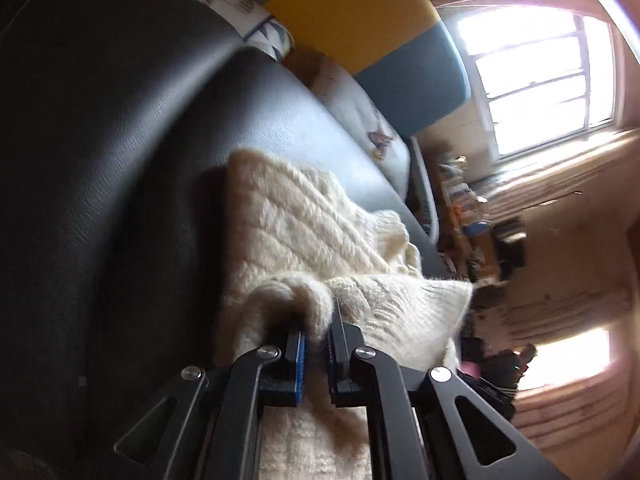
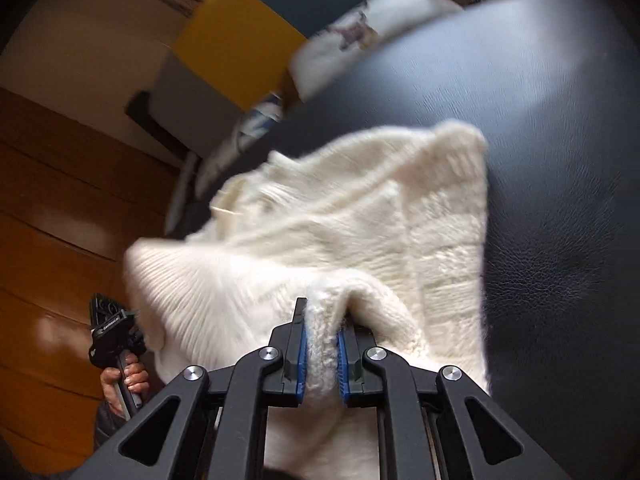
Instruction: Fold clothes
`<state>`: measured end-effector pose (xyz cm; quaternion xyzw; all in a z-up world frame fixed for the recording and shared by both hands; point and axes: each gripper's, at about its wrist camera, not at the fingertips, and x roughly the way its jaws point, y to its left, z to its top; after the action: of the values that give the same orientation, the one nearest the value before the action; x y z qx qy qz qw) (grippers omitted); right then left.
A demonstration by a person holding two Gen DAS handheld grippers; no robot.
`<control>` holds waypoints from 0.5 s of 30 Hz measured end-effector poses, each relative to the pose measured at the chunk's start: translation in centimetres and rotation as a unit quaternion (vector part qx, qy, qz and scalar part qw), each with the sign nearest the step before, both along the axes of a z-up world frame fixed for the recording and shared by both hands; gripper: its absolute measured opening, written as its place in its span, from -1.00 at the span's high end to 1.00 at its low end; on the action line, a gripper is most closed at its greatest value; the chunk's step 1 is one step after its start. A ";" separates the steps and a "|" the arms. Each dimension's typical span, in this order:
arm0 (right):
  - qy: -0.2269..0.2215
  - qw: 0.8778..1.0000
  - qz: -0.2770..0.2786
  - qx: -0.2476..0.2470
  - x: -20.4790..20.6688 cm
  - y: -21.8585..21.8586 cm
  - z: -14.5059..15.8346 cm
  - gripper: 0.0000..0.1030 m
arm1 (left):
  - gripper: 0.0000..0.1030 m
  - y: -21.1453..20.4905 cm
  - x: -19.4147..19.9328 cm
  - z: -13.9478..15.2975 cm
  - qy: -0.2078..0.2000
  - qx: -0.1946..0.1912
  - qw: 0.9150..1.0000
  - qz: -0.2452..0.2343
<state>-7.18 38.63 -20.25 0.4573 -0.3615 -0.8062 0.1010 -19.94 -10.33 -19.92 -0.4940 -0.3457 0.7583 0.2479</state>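
Note:
A cream knitted sweater (image 1: pixel 296 224) lies partly on a black leather sofa seat (image 1: pixel 120 160). My left gripper (image 1: pixel 318 332) is shut on a bunched fold of the sweater and lifts its near edge off the seat. In the right wrist view the sweater (image 2: pixel 340 232) hangs stretched between both grippers. My right gripper (image 2: pixel 322 344) is shut on a thick knit edge. The left gripper's body, held in a hand, shows at the lower left of the right wrist view (image 2: pixel 114 332). The sweater's underside is hidden.
Pale printed cushions (image 1: pixel 360 108) and a yellow and blue panel (image 1: pixel 360 12) lie at the sofa's far end. A bright window (image 1: pixel 540 84) and cluttered shelves (image 1: pixel 472 216) are beyond. A wooden floor (image 2: pixel 60 200) lies left of the sofa (image 2: pixel 560 160).

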 end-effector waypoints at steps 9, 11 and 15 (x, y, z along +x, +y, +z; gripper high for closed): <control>-0.018 0.998 0.040 -0.045 6.2 -1.6 -1.3 0.78 | 0.87 -1.2 6.8 0.9 -0.022 -0.027 0.998 -0.043; -0.021 0.996 0.051 -0.071 6.9 -2.1 -1.0 0.65 | 0.85 -1.4 7.5 1.3 -0.041 -0.003 0.998 -0.046; 0.021 0.968 0.069 -0.239 6.2 -2.2 -0.3 -0.85 | 0.79 -3.3 7.3 1.6 -0.077 0.199 0.977 -0.002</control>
<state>-0.95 36.47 -20.52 0.4268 -0.5092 -0.6968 0.2701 -12.67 -13.65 -18.34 -0.4925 -0.5072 0.6331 0.3152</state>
